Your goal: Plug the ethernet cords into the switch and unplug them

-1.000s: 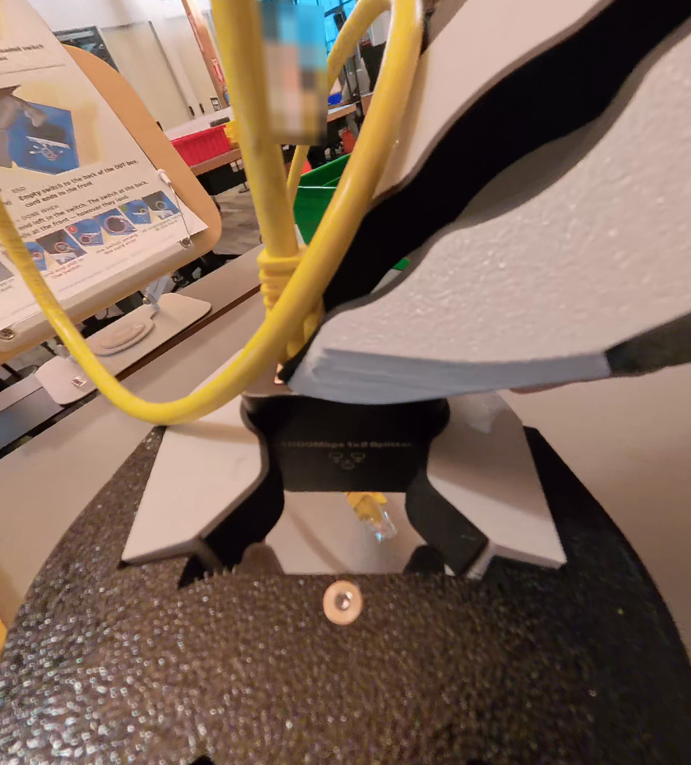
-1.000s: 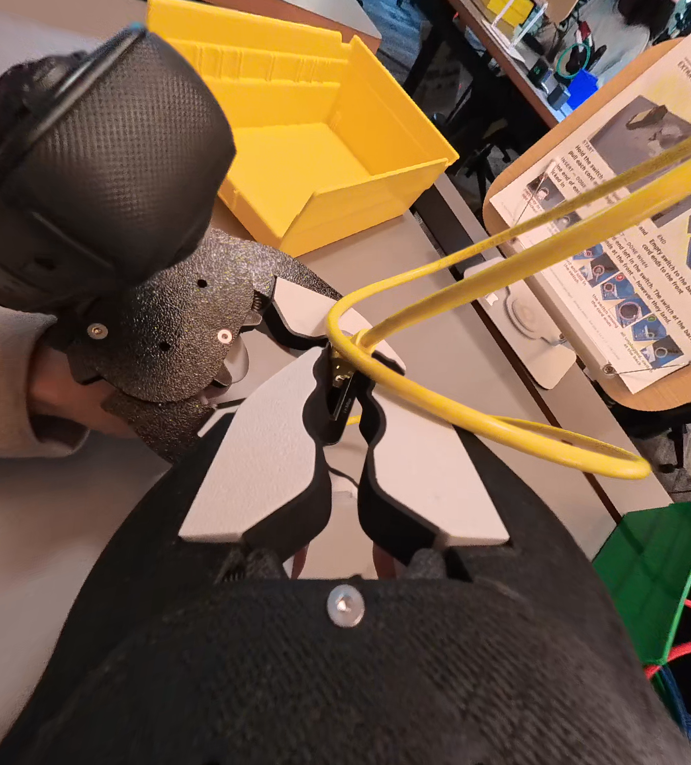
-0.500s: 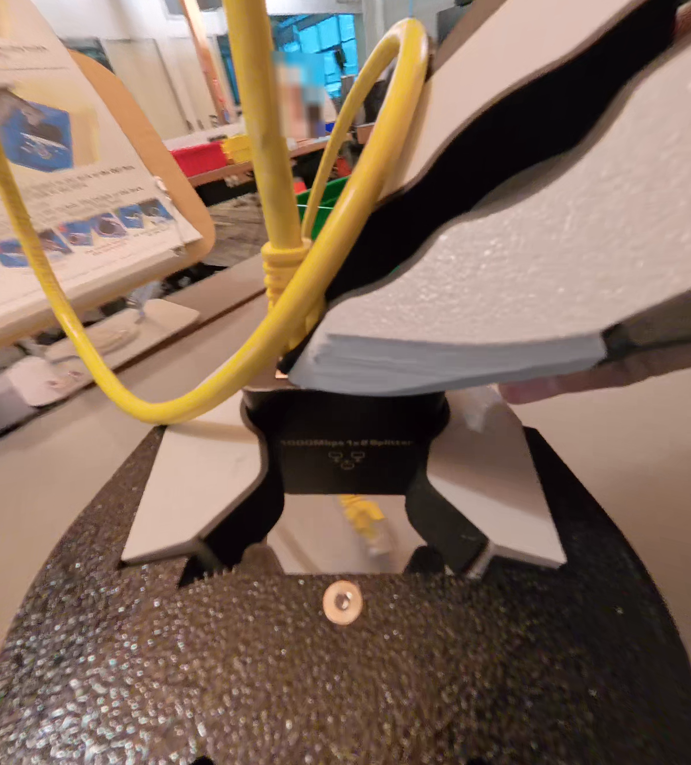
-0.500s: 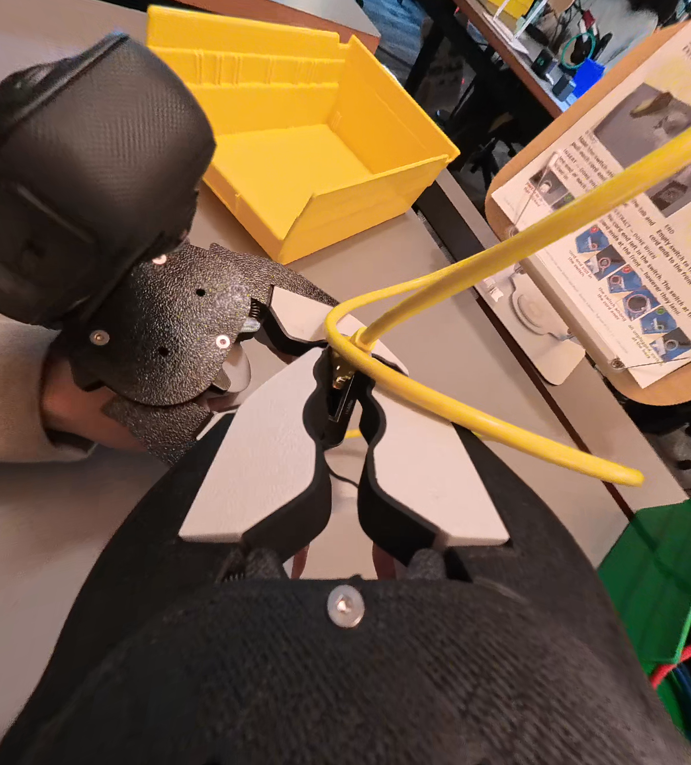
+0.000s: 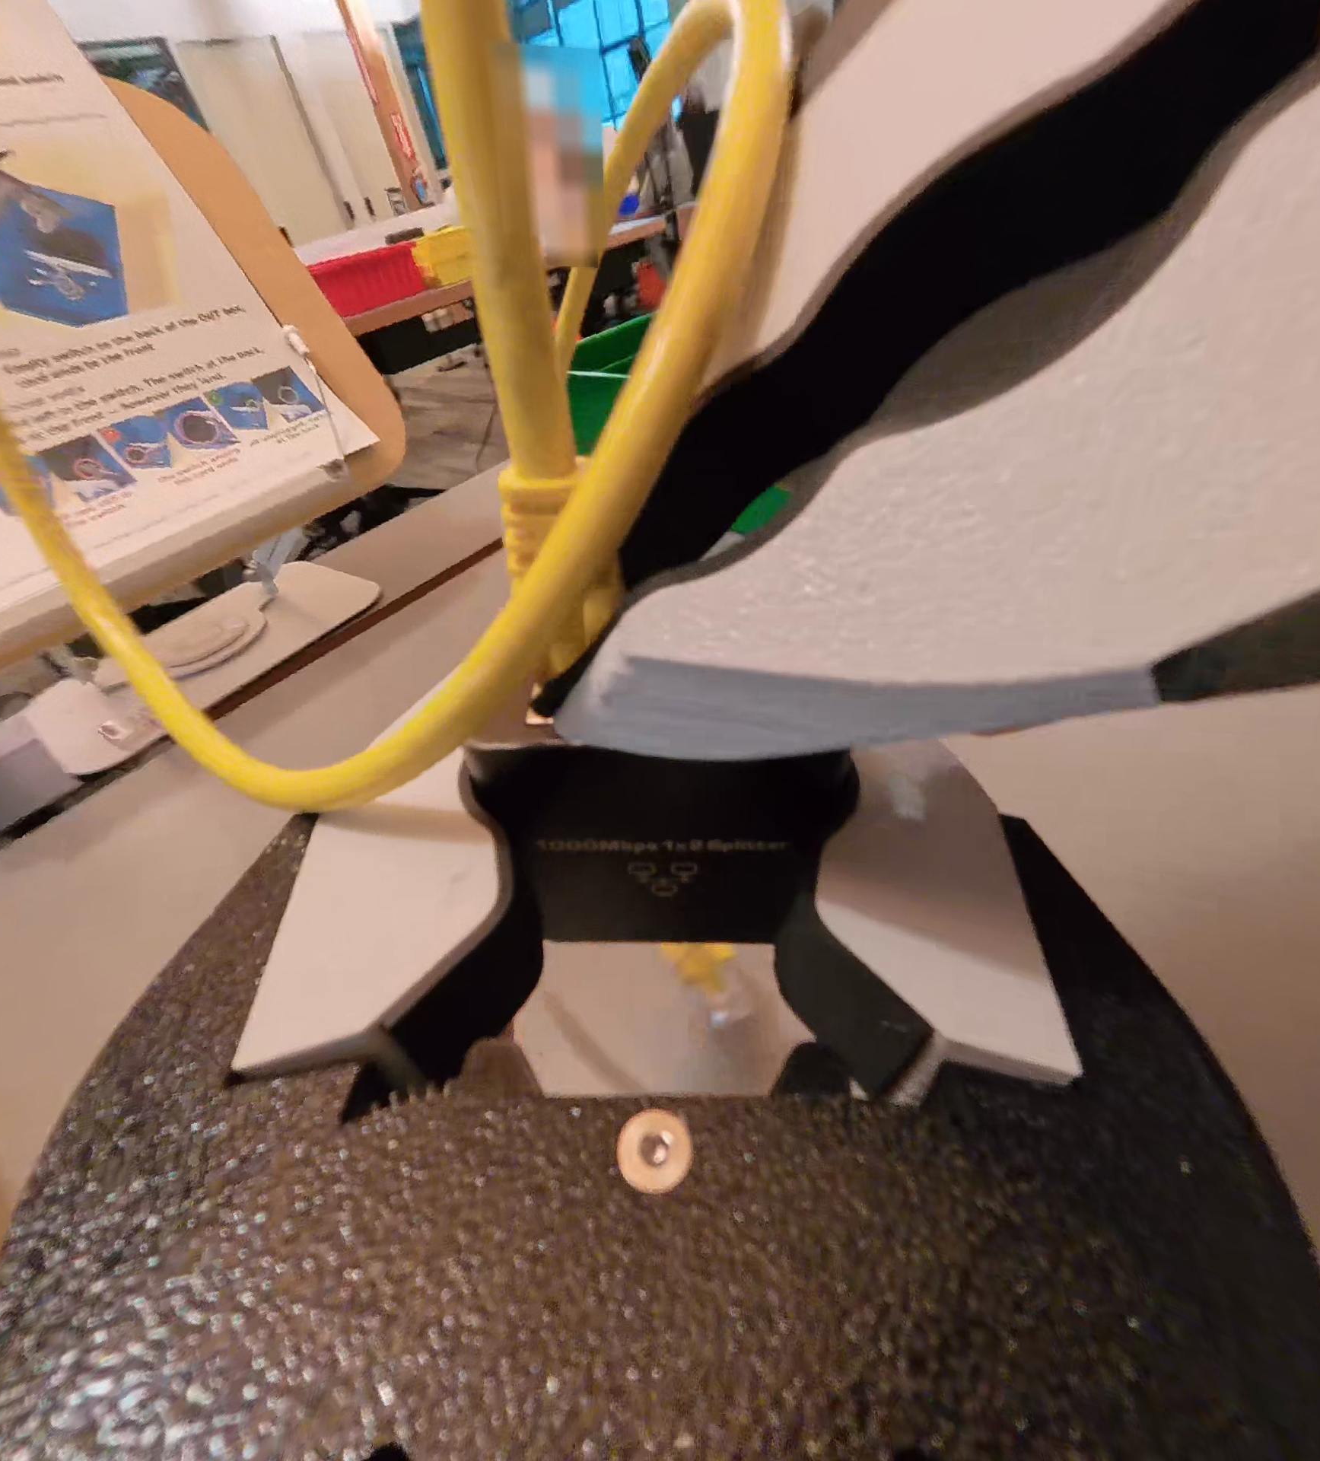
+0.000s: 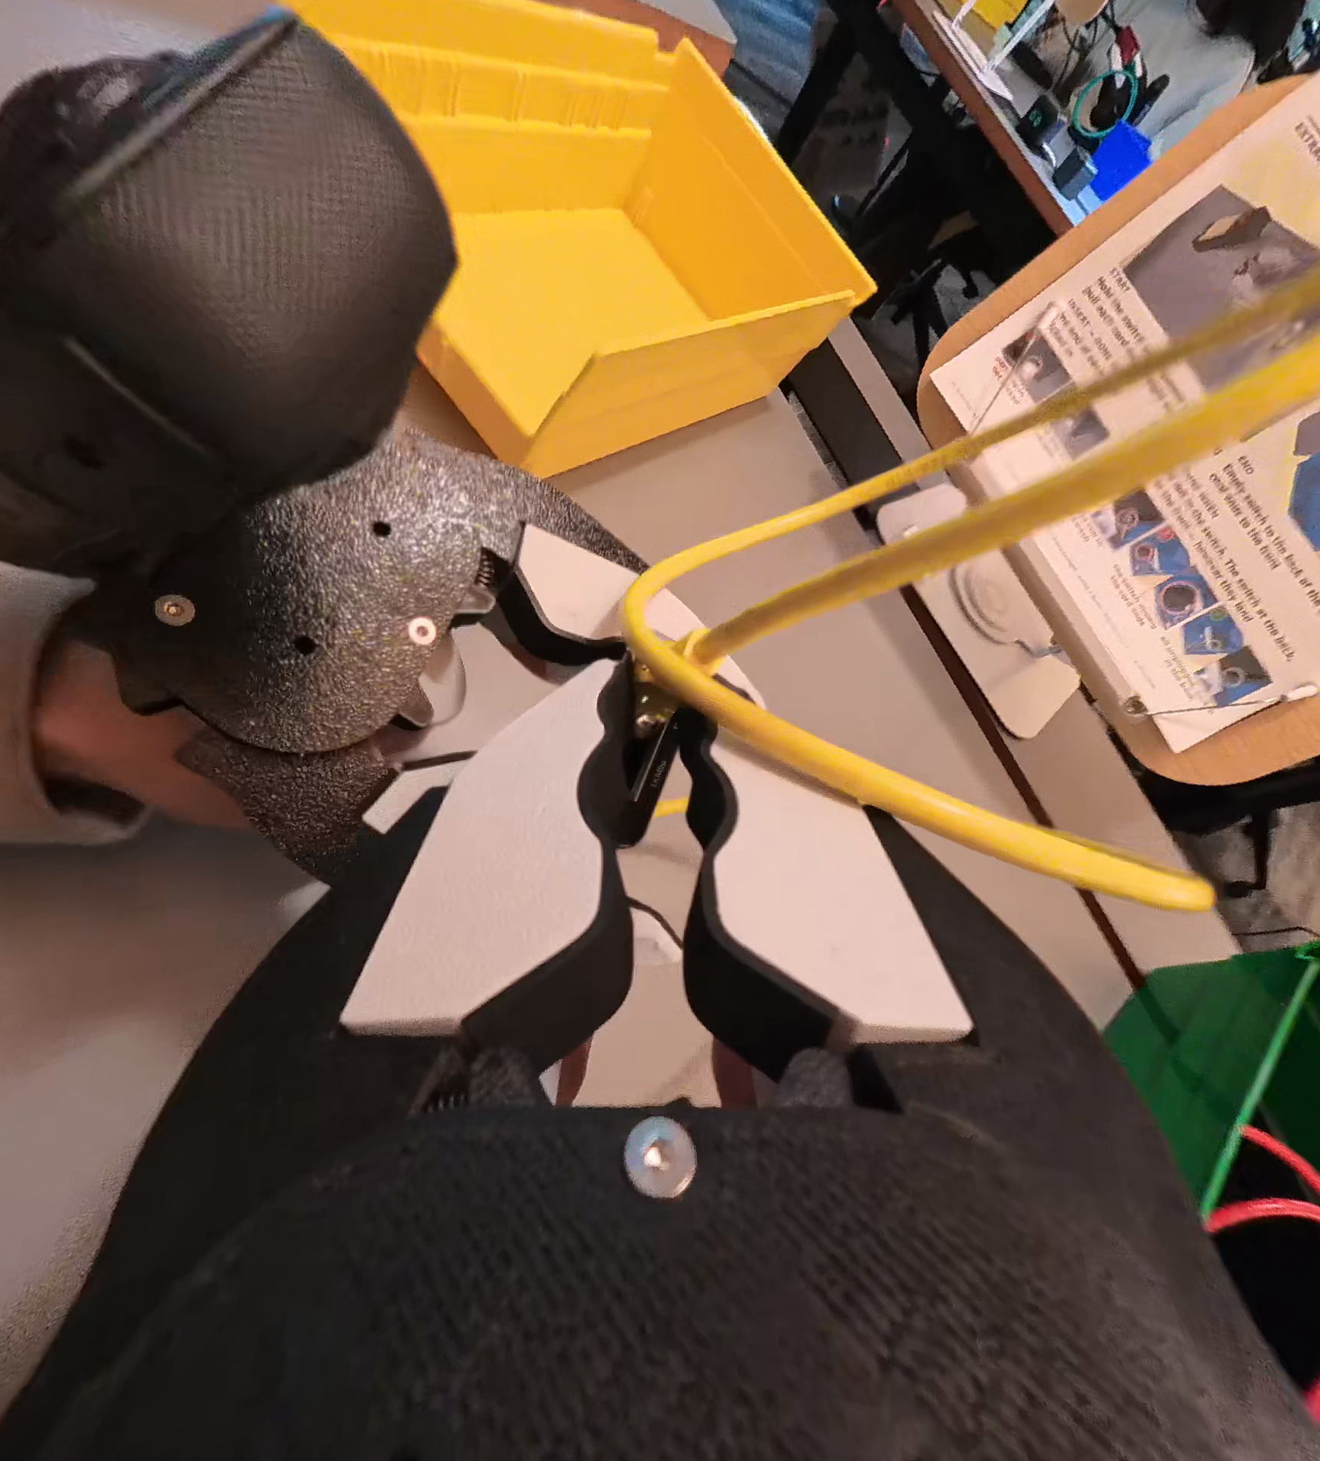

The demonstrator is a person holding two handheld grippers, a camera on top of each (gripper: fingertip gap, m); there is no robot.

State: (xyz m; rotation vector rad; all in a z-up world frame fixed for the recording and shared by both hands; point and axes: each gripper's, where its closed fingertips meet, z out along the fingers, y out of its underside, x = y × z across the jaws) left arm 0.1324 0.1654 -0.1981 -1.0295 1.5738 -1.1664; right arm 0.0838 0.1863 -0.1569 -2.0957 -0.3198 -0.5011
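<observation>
the left gripper (image 5: 660,822) is clenched on the small black switch (image 5: 660,877), held above the grey desk (image 5: 127,885). a yellow ethernet cord (image 5: 538,411) stands plugged into the switch's far end, and another loops beside it. the right gripper (image 6: 652,751) comes in from the right, clamped on the plug end of the looping cord at the switch. a yellow bin (image 6: 641,261) sits on the desk behind.
</observation>
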